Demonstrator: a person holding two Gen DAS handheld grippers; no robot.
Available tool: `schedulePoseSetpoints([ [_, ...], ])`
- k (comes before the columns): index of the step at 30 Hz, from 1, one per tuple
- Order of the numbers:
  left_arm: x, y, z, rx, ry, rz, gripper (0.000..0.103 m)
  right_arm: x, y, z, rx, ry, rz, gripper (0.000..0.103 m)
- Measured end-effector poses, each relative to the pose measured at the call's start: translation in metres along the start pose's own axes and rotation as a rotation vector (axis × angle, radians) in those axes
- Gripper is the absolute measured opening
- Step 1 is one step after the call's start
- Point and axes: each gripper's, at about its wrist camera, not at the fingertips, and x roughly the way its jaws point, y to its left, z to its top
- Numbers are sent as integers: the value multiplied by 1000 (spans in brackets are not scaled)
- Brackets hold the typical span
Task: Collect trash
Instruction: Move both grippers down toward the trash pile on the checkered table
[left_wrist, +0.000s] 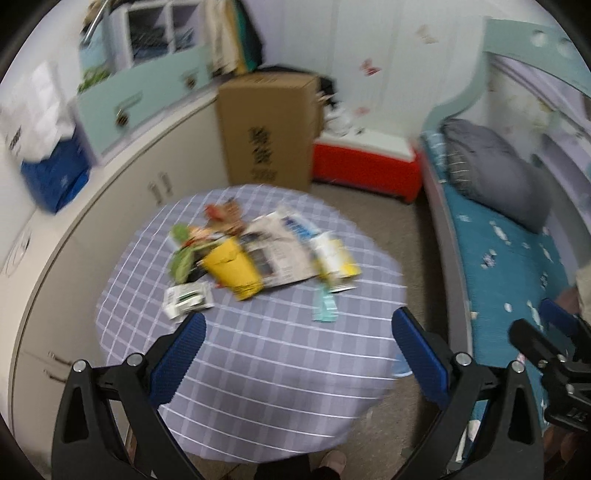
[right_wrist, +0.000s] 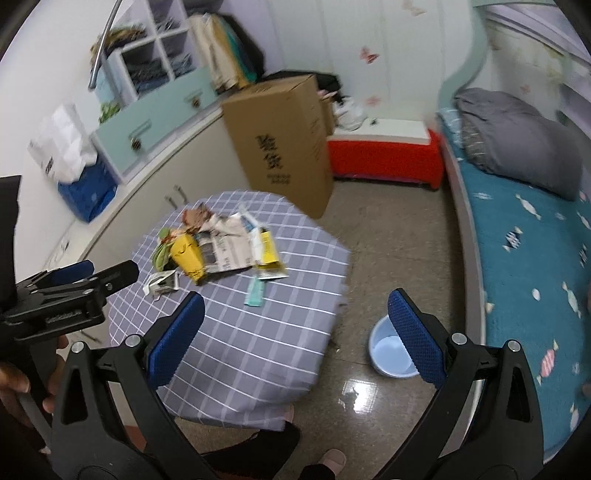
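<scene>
A pile of trash lies on a round table with a grey checked cloth (left_wrist: 258, 354) (right_wrist: 258, 332): a yellow packet (left_wrist: 232, 269) (right_wrist: 188, 258), a newspaper (left_wrist: 280, 251) (right_wrist: 229, 247), a green wrapper (left_wrist: 181, 254), a white and yellow box (left_wrist: 336, 262) (right_wrist: 267, 254), a small white carton (left_wrist: 186, 299) (right_wrist: 162, 284) and a pale green slip (left_wrist: 325, 306) (right_wrist: 255, 293). My left gripper (left_wrist: 299, 332) is open and empty above the table's near part. My right gripper (right_wrist: 295, 317) is open and empty, above the table's right edge. A light blue bin (right_wrist: 391, 354) stands on the floor, right of the table.
A tall cardboard box (left_wrist: 269, 129) (right_wrist: 284, 144) stands behind the table, with a red and white chest (left_wrist: 365, 166) (right_wrist: 384, 155) to its right. A bed with a teal cover (left_wrist: 506, 266) (right_wrist: 528, 266) runs along the right. White cabinets (left_wrist: 122, 184) line the left.
</scene>
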Motion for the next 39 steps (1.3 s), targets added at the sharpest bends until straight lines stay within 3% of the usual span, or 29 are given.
schedulePoseSetpoints([
  [5,57,77,11,-91,90,60,99,69,52,16,-73,78,36,95],
  [11,120,150,14,-162,230,56,99,149,111,29,-143,170,76,87],
  [21,200,173,15,-119,341,63,99,229,160,39,-207,252,89,85],
  [26,221,179,14,-94,375,19,98,256,182,42,-279,264,100,85],
  [30,226,184,13,-89,394,-60,79,275,196,46,-324,264,113,85],
  [32,224,188,11,-95,395,-92,77,283,204,45,-350,267,115,85],
  [34,223,192,10,-96,393,-105,51,292,209,43,-360,282,127,83],
  [35,226,196,8,-109,410,-120,30,297,211,41,-361,293,132,81],
  [37,231,208,4,-163,436,-153,28,303,215,38,-373,299,127,80],
  [39,234,218,1,-199,441,-164,18,309,218,34,-392,305,114,79],
])
